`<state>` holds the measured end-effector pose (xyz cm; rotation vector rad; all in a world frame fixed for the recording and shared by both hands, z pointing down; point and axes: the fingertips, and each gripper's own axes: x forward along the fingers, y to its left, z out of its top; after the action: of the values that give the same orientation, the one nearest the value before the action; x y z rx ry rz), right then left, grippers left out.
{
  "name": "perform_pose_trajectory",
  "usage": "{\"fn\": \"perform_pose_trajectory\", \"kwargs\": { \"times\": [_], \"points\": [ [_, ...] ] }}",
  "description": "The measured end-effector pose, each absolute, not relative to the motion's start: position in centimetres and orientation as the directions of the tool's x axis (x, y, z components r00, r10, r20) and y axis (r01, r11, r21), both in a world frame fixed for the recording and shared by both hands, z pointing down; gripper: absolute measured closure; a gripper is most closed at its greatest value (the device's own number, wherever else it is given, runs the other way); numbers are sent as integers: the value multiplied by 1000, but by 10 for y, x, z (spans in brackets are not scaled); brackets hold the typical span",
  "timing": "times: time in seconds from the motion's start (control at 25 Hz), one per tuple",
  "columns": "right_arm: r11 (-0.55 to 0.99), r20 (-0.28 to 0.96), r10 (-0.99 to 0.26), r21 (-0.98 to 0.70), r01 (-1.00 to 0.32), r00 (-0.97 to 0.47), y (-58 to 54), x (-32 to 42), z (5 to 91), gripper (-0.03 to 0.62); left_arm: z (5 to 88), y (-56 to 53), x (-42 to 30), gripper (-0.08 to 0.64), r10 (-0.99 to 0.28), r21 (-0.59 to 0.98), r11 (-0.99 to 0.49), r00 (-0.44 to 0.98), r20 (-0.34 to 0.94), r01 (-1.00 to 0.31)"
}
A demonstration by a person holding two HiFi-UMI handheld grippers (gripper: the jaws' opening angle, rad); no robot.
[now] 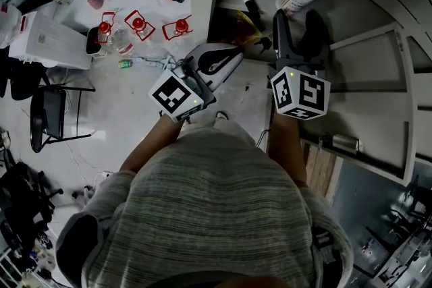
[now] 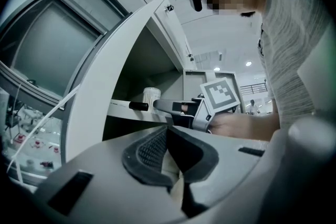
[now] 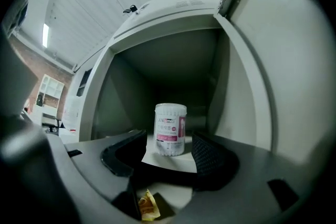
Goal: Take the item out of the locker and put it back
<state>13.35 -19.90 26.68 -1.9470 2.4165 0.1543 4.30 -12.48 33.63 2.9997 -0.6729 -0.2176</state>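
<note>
Cotton-swab tub (image 3: 170, 128) stands upright in the locker (image 3: 173, 60) (door open); right gripper (image 3: 168, 140) jaws apart, left gripper (image 2: 169, 136) jaws together.

A lab-like workroom — grey metal lockers (image 1: 364, 10), a black chair (image 1: 47, 114), cables (image 1: 154, 63) strewn over the pale floor (image 1: 121, 111).

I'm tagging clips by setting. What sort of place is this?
Probably an indoor lab or workroom: a white metal locker stands open with a cotton swab jar on its shelf, and a black chair stands nearby.
</note>
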Motion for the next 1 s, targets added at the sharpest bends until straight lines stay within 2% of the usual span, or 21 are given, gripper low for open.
{"fn": "perform_pose_trajectory", "kwargs": {
  "times": [0.52,1.0],
  "points": [
    [219,-59,-973,47,-975,-222,-171,131,298,334,338,-123,51,554,-425,91,-905,894,-138,-416],
    [189,97,-978,2,-982,-187,-187,134,376,351,353,-125,50,554,-437,94,-899,893,-105,-429]
  ]
}}
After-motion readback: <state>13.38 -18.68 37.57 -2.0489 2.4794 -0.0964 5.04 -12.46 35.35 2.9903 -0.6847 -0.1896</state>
